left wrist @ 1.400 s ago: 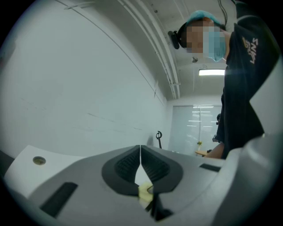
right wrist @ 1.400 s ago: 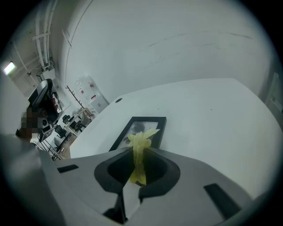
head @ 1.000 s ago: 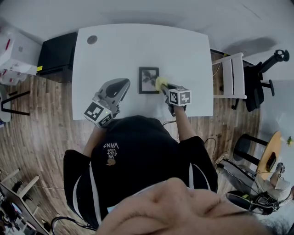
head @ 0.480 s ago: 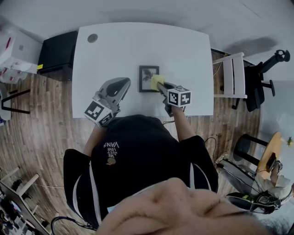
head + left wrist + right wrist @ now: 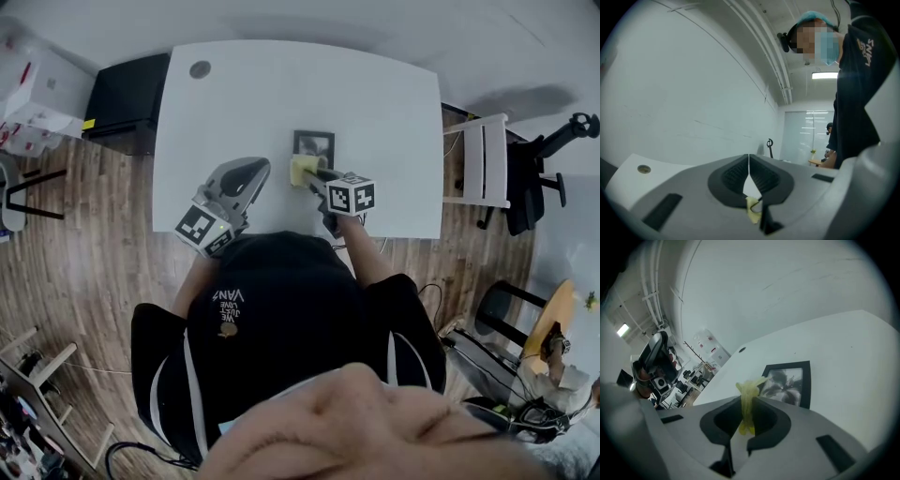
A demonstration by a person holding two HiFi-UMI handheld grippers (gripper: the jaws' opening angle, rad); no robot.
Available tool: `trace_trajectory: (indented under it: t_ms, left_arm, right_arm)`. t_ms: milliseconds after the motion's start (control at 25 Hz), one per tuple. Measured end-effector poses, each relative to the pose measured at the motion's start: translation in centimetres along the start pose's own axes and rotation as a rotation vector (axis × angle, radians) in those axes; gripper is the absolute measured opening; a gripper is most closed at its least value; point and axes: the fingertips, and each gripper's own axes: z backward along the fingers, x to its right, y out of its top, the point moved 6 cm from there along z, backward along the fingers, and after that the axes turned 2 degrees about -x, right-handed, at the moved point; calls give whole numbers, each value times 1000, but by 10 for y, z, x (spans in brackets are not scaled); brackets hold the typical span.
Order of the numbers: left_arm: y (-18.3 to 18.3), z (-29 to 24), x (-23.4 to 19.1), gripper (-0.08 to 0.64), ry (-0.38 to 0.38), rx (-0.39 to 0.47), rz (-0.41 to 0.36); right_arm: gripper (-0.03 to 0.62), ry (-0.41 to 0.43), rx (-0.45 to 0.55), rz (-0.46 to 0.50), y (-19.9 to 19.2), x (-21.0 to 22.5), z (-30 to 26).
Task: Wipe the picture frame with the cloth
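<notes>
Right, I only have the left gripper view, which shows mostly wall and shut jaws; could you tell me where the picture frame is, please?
Observer: The picture frame lies flat on the white table, ahead of the person.
Operator: Thank you. And who has the cloth?
Observer: The right gripper has its jaws closed on the yellow cloth, bunched upright between them.
Operator: Is the cloth on the frame?
Observer: It sits at the frame's near left corner; I cannot tell whether it touches.
Operator: And where is my gripper?
Observer: The left gripper is over the table, left of the frame and apart from it.
</notes>
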Motion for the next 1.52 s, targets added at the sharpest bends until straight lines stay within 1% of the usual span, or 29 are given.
trace_trajectory:
  t_ms: [160, 360, 560, 840, 1240, 1400, 1520]
  left_arm:
    - [-2, 3, -3, 15, 4, -2, 2]
    - [-2, 3, -2, 15, -3, -4, -1]
    - [-2, -5, 3, 15, -21, -8, -2]
    - [-3, -10, 4, 15, -41, -12, 0]
    - [-5, -20, 7, 16, -65, -18, 5]
    - [-7, -22, 8, 15, -72, -20, 4]
    - [-7, -25, 8, 15, -77, -21, 3]
  right_arm:
    - [43, 0, -22, 1, -6, -3, -10]
    - [43, -19, -33, 3, -12, 0, -8]
    - [44, -48, -31, -2, -17, 15, 7]
    - [44, -129, -22, -28, -24, 40, 31]
    - [43, -199, -3, -58, -26, 67, 55]
    - [44, -214, 1, -60, -28, 71, 60]
    - [43, -205, 13, -59, -26, 69, 61]
